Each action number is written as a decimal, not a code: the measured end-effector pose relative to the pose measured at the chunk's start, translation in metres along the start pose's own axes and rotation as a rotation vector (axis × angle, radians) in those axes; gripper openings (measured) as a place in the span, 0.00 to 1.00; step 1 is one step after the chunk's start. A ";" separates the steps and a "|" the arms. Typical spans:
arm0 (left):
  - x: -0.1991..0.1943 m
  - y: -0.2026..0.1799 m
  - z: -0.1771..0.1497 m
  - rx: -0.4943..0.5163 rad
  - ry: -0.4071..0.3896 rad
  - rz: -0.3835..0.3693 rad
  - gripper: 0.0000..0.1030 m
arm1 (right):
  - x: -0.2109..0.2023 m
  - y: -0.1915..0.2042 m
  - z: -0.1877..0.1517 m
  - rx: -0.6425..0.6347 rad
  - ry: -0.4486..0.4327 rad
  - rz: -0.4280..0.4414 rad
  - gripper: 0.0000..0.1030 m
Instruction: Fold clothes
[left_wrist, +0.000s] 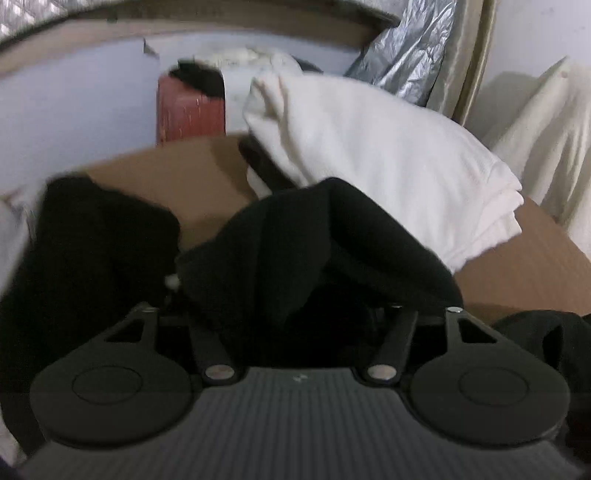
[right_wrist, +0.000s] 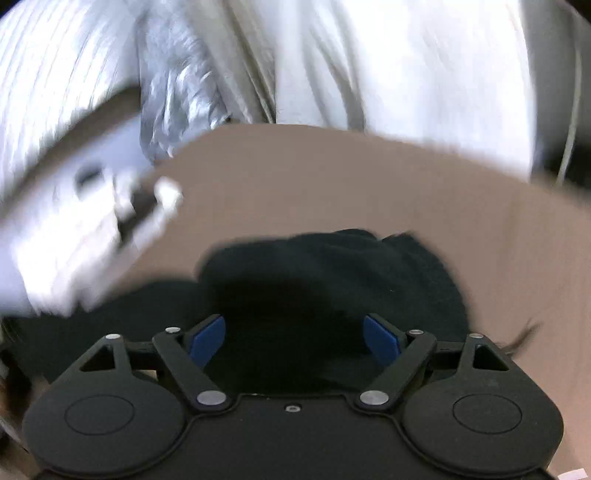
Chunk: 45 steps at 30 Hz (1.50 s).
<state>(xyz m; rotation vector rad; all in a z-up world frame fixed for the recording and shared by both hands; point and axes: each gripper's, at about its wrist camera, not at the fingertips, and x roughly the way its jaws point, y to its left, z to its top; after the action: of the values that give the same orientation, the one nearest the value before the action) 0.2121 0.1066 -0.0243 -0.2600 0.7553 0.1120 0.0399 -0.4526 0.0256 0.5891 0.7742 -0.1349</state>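
Note:
A black garment (left_wrist: 317, 243) lies bunched on the brown table (left_wrist: 184, 173) and drapes over the front of my left gripper (left_wrist: 295, 310), hiding its fingertips. In the right wrist view the same black garment (right_wrist: 332, 280) sits right in front of my right gripper (right_wrist: 295, 332), whose blue pads (right_wrist: 207, 339) stand wide apart with cloth between them. A folded white garment (left_wrist: 388, 158) lies on the table beyond the black one, and shows blurred at the left in the right wrist view (right_wrist: 74, 229).
A red container (left_wrist: 192, 110) with dark cloth on top stands behind the table. Silver foil sheeting (left_wrist: 402, 62) and pale draped fabric (left_wrist: 546, 136) hang at the back right. The table's far edge (right_wrist: 369, 133) meets white drapery (right_wrist: 406, 62).

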 end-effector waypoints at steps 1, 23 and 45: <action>0.001 -0.002 -0.002 0.022 -0.008 0.007 0.57 | 0.009 -0.007 0.010 0.039 0.002 0.001 0.82; 0.016 -0.056 -0.026 0.379 -0.120 0.090 0.06 | 0.075 -0.047 0.002 -0.180 -0.048 -0.254 0.33; -0.121 -0.080 0.119 0.428 -0.610 0.016 0.06 | -0.058 0.006 -0.016 -0.361 -0.366 -0.336 0.28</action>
<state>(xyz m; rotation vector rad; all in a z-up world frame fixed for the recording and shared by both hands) 0.2189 0.0610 0.1574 0.1876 0.1620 0.0378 -0.0101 -0.4445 0.0594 0.0813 0.5166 -0.3923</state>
